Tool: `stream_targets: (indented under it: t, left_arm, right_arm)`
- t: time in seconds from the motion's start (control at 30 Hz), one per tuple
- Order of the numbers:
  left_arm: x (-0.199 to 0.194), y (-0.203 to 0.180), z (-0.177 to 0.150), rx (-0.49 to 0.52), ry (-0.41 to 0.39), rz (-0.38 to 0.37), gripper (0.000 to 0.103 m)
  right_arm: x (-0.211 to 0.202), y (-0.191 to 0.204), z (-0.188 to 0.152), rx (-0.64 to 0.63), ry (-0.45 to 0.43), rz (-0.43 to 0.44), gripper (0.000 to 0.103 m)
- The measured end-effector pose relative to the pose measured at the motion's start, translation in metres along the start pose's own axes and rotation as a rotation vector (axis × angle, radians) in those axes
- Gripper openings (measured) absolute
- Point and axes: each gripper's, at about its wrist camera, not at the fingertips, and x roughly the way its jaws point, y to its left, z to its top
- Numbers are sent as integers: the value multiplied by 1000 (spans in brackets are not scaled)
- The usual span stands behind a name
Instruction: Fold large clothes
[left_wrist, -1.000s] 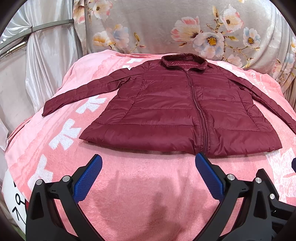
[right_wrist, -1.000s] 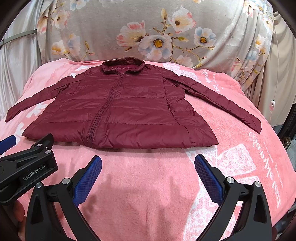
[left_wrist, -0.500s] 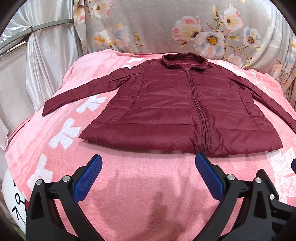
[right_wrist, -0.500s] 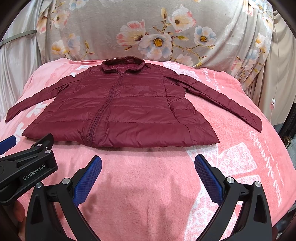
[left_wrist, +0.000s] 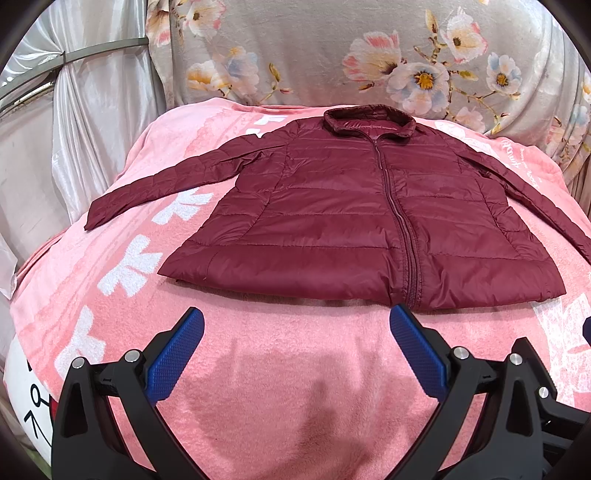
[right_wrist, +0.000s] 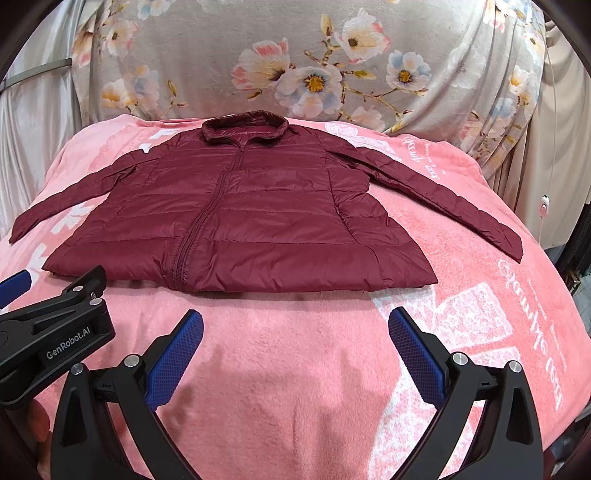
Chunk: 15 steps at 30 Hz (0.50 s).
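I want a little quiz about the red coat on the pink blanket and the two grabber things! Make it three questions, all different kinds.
1. True or false: the jacket is zipped up and lies flat with both sleeves spread out to the sides.
2. Pick one. The left gripper is: A) shut on a sleeve, B) open above the pink blanket, short of the jacket's hem, C) shut on the collar.
3. Fill in the word: the right gripper is open and holds ______.

Key
1. True.
2. B.
3. Nothing.
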Motion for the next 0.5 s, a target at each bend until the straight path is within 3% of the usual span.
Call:
stream_targets:
  t: [0.5]
  left_arm:
    - [-1, -1, -4, 1, -9, 1, 98]
  right_arm:
    - [1, 7, -5, -21, -1, 9, 98]
